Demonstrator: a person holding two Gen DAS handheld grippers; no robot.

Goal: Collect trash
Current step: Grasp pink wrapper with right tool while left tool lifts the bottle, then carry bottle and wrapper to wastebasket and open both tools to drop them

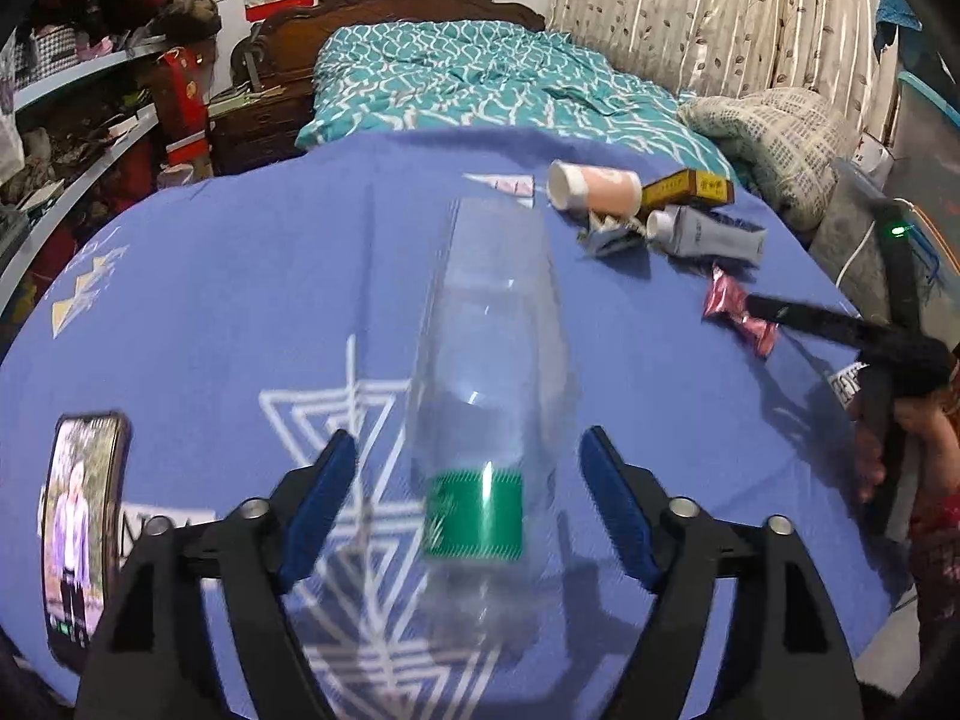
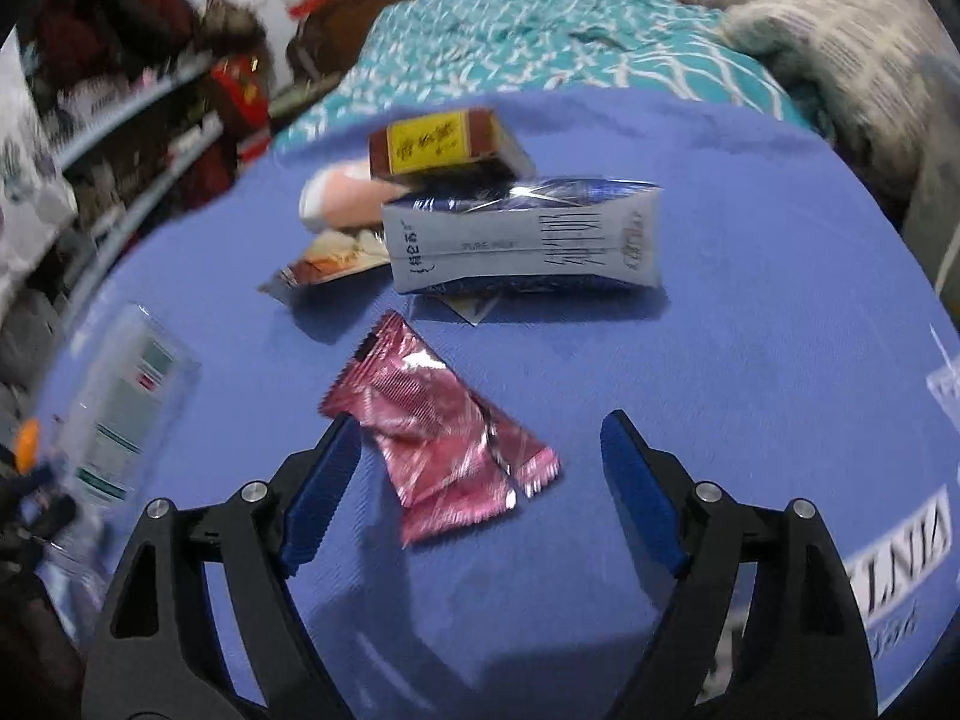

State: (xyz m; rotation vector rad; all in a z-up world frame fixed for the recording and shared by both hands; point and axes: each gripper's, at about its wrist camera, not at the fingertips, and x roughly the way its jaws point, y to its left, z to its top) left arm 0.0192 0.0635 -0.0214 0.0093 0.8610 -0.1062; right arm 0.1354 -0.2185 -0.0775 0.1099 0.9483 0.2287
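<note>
Clear plastic bottle [image 1: 486,414] motion-blurred, lower end hard to make out

Bottle [image 1: 489,396]: clear, smooth plastic, glossy, with a green printed label band. Pink wrapper [image 2: 441,429]: crinkled metallic foil, shiny, with crimped serrated ends. Milk carton [image 2: 522,240]: matt paper sides, foil-bright folded top. Brown-and-yellow box [image 2: 447,141]: printed card. Blue sheet [image 2: 750,240]: matt woven cloth. Tongs, left [image 1: 468,498] and right [image 2: 480,480]: matt black plastic, ribbed blue pads, metal rivets. Headboard [image 1: 420,0]: carved dark wood.
</note>
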